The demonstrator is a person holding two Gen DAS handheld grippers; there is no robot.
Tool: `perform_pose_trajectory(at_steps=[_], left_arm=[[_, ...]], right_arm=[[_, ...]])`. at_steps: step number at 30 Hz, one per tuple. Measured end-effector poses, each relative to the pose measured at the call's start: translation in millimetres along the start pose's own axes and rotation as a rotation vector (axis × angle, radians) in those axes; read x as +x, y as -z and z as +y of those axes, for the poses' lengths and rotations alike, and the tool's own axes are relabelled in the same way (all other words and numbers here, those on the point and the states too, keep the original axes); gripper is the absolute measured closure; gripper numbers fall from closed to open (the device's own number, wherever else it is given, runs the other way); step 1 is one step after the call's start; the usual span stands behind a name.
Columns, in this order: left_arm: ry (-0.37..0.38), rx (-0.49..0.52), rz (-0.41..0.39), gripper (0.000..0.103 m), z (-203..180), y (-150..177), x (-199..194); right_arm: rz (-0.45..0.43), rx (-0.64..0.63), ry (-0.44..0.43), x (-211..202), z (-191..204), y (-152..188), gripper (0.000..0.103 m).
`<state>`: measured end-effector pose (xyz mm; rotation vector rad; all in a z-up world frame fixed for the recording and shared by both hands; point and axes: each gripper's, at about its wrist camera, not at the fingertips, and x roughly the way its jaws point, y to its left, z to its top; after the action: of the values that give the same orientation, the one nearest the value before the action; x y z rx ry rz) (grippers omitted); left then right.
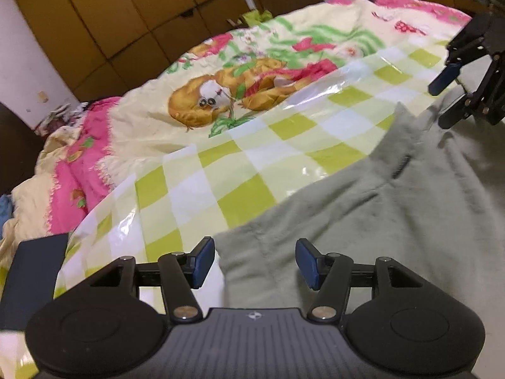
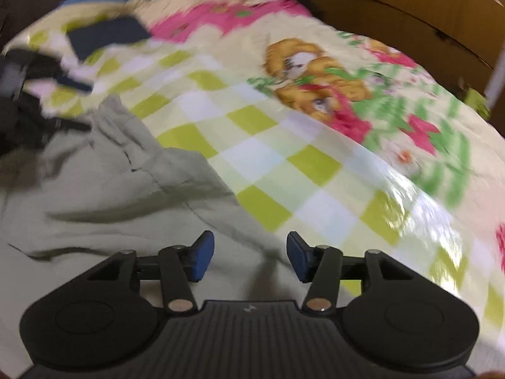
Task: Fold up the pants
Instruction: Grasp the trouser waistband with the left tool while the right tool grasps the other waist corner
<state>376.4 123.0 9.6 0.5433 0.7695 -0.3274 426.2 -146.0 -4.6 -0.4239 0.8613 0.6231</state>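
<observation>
the pants point(image 1: 394, 221) are a soft, matte, pale grey-green fabric, slightly fuzzy, lying rumpled on a glossy sheet point(image 1: 202, 186) with lime and white checks. the sheet looks like plastic: it throws bright glare where it creases. in the left wrist view the pants fill the lower right, with a thick hem edge running diagonally and a pointed fold standing up near the top. a dark slit, perhaps a pocket opening, shows in the cloth.

the left gripper point(image 1: 255, 263) hangs over the near edge of the pants with its jaws apart; the flat blue pads point(image 1: 202, 262) press on nothing, and the cloth lies below them rather than between them. its black arms are hinged with round metal pins.

the right gripper point(image 2: 250, 260) also stands parted above the pants, nothing pinched, with smooth cloth and one soft ridge under it. this view is blurred.

beyond the sheet lies a quilt point(image 1: 252, 72), cream with pink borders and a printed brown cartoon figure, puffy and wrinkled. a flat dark rectangular thing point(image 1: 31, 278) rests at the sheet's left edge; what it is, i cannot tell. brown wooden panelled cupboards point(image 1: 126, 15) stand behind the bed.
</observation>
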Motion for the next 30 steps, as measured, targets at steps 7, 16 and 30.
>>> perform_pose_trajectory(at_steps=[7, 16, 30], left_arm=[[0.096, -0.021, 0.085, 0.031, 21.2, -9.9, 33.5], [0.077, -0.007, 0.135, 0.069, 16.8, -5.4, 39.2], [-0.114, -0.160, -0.039, 0.078, 41.1, 13.0, -33.6]], right_arm=[[0.115, -0.081, -0.062, 43.2, -6.3, -10.9, 0.046], [0.163, -0.079, -0.100, 48.9, -15.5, -15.6, 0.064], [-0.123, 0.058, 0.086, -64.7, -0.7, -20.1, 0.103]])
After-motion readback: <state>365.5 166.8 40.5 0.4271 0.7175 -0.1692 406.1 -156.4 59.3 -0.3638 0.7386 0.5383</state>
